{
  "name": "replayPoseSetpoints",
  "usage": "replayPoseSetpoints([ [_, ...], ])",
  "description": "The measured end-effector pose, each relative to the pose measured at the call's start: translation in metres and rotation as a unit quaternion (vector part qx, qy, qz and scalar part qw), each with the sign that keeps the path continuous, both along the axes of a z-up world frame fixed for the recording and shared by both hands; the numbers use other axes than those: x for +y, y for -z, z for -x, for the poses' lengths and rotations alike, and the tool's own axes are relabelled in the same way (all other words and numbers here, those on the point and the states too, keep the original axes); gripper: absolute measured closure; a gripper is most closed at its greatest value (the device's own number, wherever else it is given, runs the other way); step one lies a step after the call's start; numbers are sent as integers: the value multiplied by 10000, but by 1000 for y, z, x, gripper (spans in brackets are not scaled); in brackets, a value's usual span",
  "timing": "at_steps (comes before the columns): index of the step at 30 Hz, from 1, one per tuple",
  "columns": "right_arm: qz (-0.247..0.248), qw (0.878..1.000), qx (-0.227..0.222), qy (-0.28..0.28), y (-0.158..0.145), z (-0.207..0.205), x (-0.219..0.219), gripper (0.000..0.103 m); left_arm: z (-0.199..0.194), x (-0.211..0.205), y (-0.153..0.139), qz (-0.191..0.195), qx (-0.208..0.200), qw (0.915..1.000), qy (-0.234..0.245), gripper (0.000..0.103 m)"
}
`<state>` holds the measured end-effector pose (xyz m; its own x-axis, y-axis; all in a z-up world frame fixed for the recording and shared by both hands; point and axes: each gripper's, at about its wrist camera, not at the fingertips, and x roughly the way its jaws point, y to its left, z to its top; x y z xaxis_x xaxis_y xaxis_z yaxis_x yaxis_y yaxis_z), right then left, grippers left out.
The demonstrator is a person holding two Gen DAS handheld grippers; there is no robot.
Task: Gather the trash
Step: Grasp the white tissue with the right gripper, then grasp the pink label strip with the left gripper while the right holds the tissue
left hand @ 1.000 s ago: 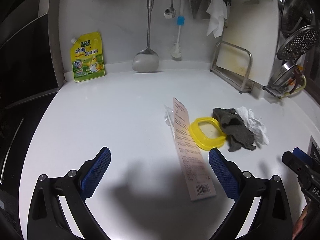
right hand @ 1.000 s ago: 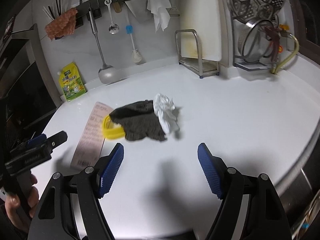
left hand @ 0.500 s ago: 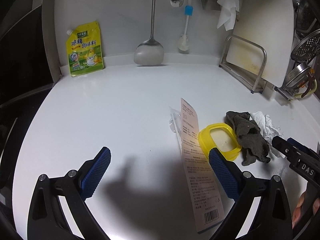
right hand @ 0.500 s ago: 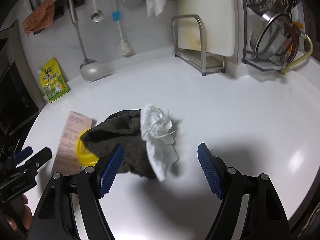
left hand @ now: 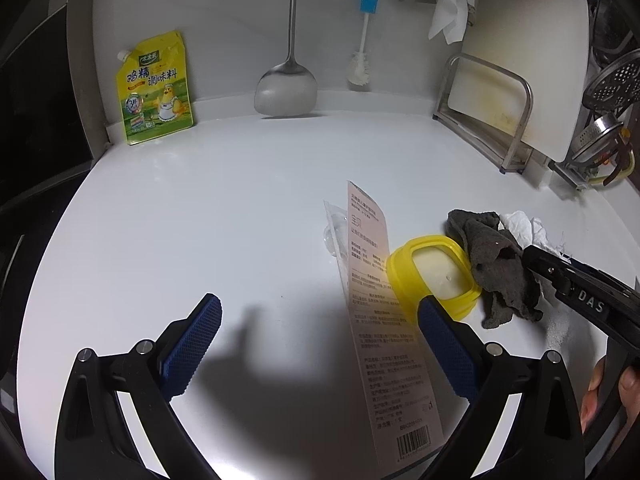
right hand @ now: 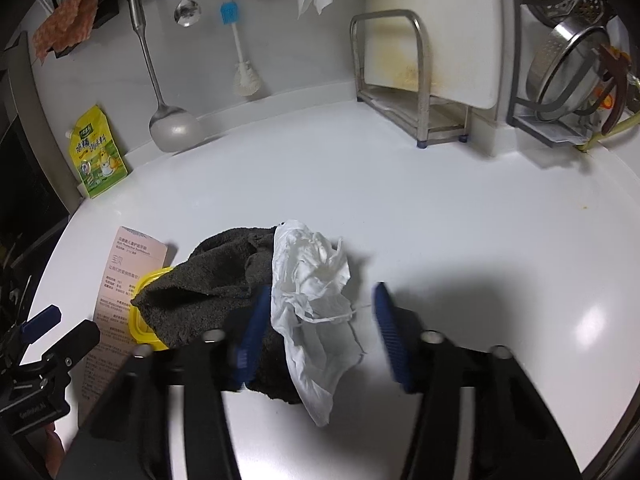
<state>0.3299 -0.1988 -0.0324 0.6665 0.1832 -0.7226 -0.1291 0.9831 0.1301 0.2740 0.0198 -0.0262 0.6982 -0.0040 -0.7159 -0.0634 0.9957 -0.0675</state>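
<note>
Crumpled white tissue (right hand: 316, 296), thin, wrinkled, w/ loose stringy edges, lay on white counter (right hand: 460, 216) near middle, draped over right edge of dark grey cloth (right hand: 208, 280). Cloth bunched, fuzzy, partly covering yellow plastic lid (right hand: 140, 320); lid in turn rested on long pink printed card (right hand: 120, 280) w/ barcode at near end, clear wrapper (left hand: 334, 232) just beside card's far left edge. Seen from left wrist view: same pile sat right of centre, lid ring yellow w/ pale centre, cloth touching its right rim, tissue beyond cloth to the right. Right gripper (right hand: 320, 328) straddled tissue and near end of cloth, jaws about half open and closing, blue pads blurred; left pad touching or just beside cloth/tissue edge, right pad apart from tissue w/ only a thin strand reaching toward it; not yet pressed on both sides, nothing lifted. Left gripper (left hand: 320, 344) hung wide open over near part of counter, pads well apart, holding nothing; right pad over card's edge and just near lid, contact w/ either couldn't be told. Far back by wall: yellow seasoning pouch (left hand: 154, 88) stood at left, metal ladle (left hand: 286, 88) and white brush (left hand: 362, 68) hung, cutting board (left hand: 520, 60) leaned in steel rack at right. Fingers of a hand (left hand: 600, 392) visible at right edge under right gripper's body.
</note>
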Motion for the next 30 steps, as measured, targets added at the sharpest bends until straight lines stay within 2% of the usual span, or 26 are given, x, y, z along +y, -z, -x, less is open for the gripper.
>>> replayPoseSetpoints([
  [5, 56, 9999, -61, -142, -1, 3, 4, 92, -2, -1, 3, 21, 67, 10000, -18, 6],
  [7, 25, 9998, -99, -169, -3, 5, 4, 94, -4, -1, 4, 46, 103, 9999, -33, 6],
  [13, -204, 9995, -230, -67, -12, 11, -9, 96, -6, -6, 9, 11, 270, 9996, 15, 6],
  [20, -443, 9985, -316, -65, -20, 15, -15, 96, -10, -19, 16, -395, 491, 9980, 37, 6],
  [30, -660, 9971, -370, -63, -26, 18, -20, 96, -15, -24, 25, -554, 790, 9953, 32, 7],
])
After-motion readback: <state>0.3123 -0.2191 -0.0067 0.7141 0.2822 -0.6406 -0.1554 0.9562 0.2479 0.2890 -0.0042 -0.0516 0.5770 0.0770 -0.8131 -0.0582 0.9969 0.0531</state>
